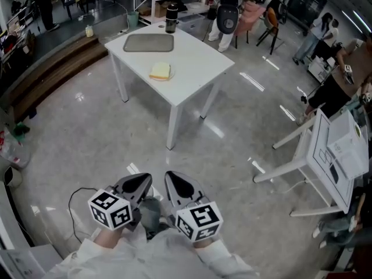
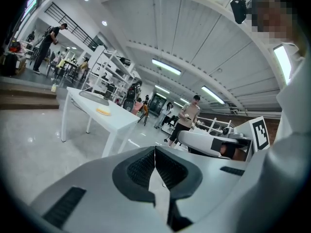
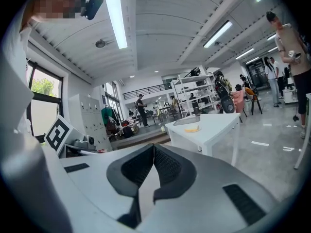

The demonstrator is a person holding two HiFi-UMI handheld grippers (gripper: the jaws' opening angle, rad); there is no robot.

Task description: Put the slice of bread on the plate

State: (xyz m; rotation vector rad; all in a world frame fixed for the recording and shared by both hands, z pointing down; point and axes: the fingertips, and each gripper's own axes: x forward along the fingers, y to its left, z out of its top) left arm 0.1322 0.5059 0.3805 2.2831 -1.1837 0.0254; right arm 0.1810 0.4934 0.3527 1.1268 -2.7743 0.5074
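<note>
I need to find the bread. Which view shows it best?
Head view: it looks down on the bread on the white table. Both gripper views catch it only as a small, low yellowish sliver.

The left claw (image 1: pixel 137 185) and the right claw (image 1: pixel 179 187) sit side by side, close to the body, each with jaws pressed together (nothing between them), tips pointing forward.

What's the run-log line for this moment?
left tongs: shut, empty | right tongs: shut, empty | bread: on table, far from both tongs | stage: no contact yet
</note>
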